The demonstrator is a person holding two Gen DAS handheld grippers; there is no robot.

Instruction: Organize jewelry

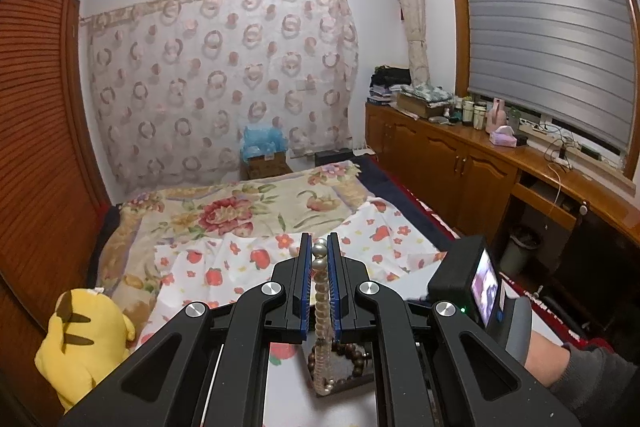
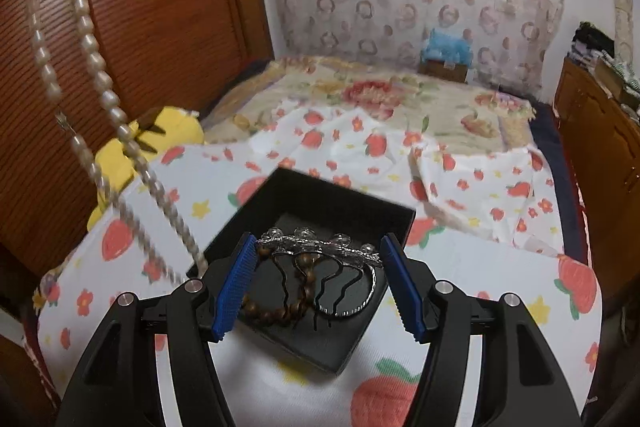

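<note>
My left gripper (image 1: 320, 243) is shut on a pearl necklace (image 1: 319, 251), whose strands hang down between the blue pads. In the right wrist view the necklace (image 2: 80, 11) dangles from the upper left down to the left corner of an open black box (image 2: 344, 203). A brown bead bracelet (image 2: 260, 311) lies inside the box, and it also shows under the left gripper as the bracelet (image 1: 352, 353). My right gripper (image 2: 318, 239) hovers over the box, its pads closed on the two ends of a silver hair comb (image 2: 304, 233) with clear stones, prongs pointing down.
The box sits on a white strawberry-print cloth (image 2: 480, 267) spread over a floral blanket (image 1: 240, 203) on the bed. A yellow plush toy (image 1: 84, 339) lies at the left edge by a wooden louvred door (image 1: 36, 147). A wooden cabinet (image 1: 460, 155) runs along the right.
</note>
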